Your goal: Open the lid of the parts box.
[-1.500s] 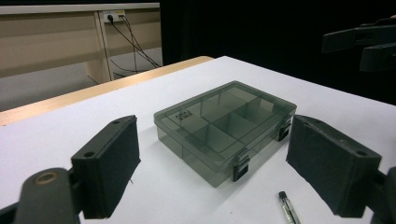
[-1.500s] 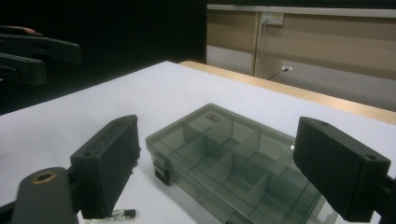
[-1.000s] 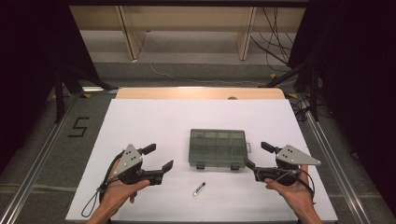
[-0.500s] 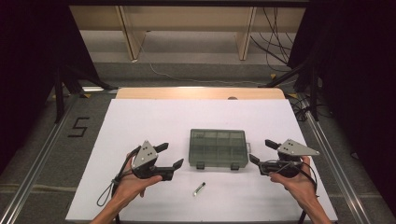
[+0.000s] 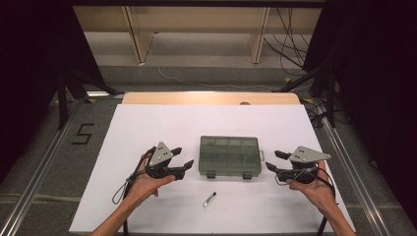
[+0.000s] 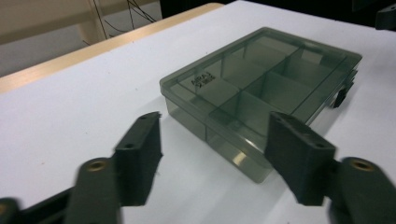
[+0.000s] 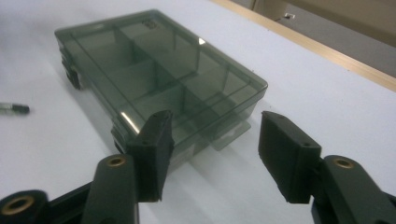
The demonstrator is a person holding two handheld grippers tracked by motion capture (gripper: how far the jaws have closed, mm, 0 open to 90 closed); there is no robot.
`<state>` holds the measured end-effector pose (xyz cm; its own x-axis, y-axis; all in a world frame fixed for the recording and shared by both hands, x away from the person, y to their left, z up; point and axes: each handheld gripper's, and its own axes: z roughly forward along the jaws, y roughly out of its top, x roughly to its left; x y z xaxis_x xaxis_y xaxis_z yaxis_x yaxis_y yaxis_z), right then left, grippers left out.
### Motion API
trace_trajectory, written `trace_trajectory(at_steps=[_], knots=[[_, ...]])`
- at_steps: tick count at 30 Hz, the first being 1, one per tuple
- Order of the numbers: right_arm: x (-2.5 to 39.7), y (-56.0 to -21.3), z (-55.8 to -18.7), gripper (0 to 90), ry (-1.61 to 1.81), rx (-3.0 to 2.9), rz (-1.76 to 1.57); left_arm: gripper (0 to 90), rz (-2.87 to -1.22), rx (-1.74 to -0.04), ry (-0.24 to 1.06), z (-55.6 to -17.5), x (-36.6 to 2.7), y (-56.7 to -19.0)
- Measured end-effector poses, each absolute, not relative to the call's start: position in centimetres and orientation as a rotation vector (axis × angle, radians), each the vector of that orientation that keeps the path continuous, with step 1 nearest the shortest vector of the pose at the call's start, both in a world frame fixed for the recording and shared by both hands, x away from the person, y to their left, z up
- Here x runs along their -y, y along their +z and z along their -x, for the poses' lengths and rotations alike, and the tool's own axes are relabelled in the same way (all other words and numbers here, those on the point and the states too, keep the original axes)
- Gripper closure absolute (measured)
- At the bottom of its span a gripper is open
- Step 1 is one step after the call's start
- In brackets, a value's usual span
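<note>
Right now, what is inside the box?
Through the closed clear lid, the box shows dividers and compartments that look empty. The floor near the front wall is blurred by reflections, so small items there cannot be excluded.

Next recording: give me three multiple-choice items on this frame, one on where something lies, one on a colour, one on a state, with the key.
1. Where does the small pen-like item lie relative to the compartment box?
A. On the box lid
B. On the white table between the box and the person
C. Beyond the box, by the wooden edge

2. What colour is the box?
A. Translucent smoky grey-green
B. Opaque red
C. Clear blue

3. How do the left claw and right claw stand?
A. Both shut on the box
B. Left shut, right open
C. Both open, one at each end of the box, not gripping it

Key: 1 B, the high view shows the item on the sheet nearer the person. 2 A, dividers show through its dark lid. 3 C, each gripper view shows jaws spread with the box ahead of them.
</note>
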<state>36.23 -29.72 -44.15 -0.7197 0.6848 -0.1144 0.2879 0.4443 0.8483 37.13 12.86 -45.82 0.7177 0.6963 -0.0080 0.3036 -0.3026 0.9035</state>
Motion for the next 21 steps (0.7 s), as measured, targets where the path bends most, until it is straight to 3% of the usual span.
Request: trace_trajectory(at_steps=[8,9,21], knots=[[29.7,-44.9,-36.9,61.2,1.139,-2.354,-0.768,62.6,-2.041,-0.734,0.446,-38.5,-12.3,-47.4],[29.8,-45.1,-37.0,66.3,1.121,-2.379,-0.77,65.8,-2.061,-0.732,0.438,-38.8,-12.1,-47.5],[29.3,-46.5,-37.9,87.2,1.072,-2.482,-0.674,85.3,-2.142,-0.642,0.416,-39.9,-10.8,-48.9]])
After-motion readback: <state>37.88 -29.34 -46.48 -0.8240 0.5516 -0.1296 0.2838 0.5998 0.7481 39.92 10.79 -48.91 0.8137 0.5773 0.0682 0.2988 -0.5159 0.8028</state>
